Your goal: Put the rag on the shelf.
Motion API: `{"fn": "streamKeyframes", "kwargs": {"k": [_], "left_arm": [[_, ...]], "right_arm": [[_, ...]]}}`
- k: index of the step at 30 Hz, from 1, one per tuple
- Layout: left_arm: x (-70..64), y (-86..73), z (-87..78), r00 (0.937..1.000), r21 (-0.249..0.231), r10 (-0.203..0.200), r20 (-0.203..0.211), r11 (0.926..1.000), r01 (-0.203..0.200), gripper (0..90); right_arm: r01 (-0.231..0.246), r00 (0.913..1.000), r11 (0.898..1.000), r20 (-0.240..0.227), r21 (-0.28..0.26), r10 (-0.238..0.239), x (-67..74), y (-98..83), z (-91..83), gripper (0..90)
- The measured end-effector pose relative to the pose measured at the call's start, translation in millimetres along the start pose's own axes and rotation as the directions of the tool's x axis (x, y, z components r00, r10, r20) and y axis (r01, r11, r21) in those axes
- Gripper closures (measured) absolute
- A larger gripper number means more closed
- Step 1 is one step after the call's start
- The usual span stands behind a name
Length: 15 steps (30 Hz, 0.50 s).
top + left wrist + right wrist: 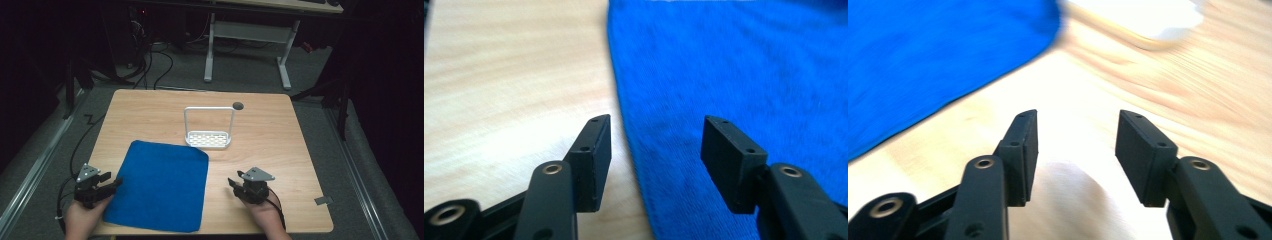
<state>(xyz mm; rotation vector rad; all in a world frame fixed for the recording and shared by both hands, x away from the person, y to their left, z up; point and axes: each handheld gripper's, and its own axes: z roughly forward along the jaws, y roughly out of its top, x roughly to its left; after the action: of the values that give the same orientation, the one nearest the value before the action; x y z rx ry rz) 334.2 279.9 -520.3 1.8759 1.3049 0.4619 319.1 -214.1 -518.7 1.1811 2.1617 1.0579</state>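
Pale wood-grain bench (280,150) with rounded corners, dark room behind it. Left gripper (111,183) hangs with jaws spread and nothing between them, straddling the left edge of the blue cloth (162,185), one jaw over bare wood, one over the fabric. That cloth is fuzzy, roughly rectangular and lies flat. Right gripper (235,182) is also released, just right of the cloth over plain wood. Beyond the cloth's far right corner stands a white perforated rack (208,138) with a tall wire loop.

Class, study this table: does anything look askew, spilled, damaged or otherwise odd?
Nothing is spilled or broken. The blue cloth lies flat but slightly skewed to the table edges, its near edge at the table's front. The white rack stands upright.
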Motion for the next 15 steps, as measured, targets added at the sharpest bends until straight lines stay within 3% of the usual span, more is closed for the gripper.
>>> {"fn": "streamKeyframes", "kwargs": {"k": [3, 6, 9, 12, 15], "left_arm": [[0.4, 6.8, -1.0, 0.9999, -0.027, 0.006, 0.015, 0.9996, -0.005, 45.0], [-6.3, 8.3, 1.5, 0.9981, -0.033, 0.06, 0.009, 0.9977, -0.06, 44.3], [-12.8, 7.0, 4.4, 0.9959, -0.025, 0.09, 0.01, 0.9957, -0.089, 44.6], [-14.7, 7.9, 2.8, 0.9961, -0.033, 0.087, 0.017, 0.9957, -0.086, 44.8], [-14.1, 8.9, 1.4, 0.9971, -0.041, 0.065, 0.04, 0.9972, -0.063, 46.0]], "right_arm": [[-0.032, 0.9991, 0.999, 0.027, -0.007, 0.032, -4.4, 0.4, -0.4, 58.3], [-0.012, 0.9996, 1.0, 0.024, -0.005, 0.012, -2.7, -0.7, -0.2, 56.2], [0.022, 0.9998, 1.0, 0.001, -0.012, -0.022, 1.6, 0.8, 0.7, 52.8], [0.004, 0.9993, 1.0, -0.038, -0.029, -0.005, 2.3, 3.1, 0.8, 52.5], [0.016, 0.9964, 1.0, -0.083, -0.023, -0.018, 7.1, 6.4, 5.3, 52.3]]}}
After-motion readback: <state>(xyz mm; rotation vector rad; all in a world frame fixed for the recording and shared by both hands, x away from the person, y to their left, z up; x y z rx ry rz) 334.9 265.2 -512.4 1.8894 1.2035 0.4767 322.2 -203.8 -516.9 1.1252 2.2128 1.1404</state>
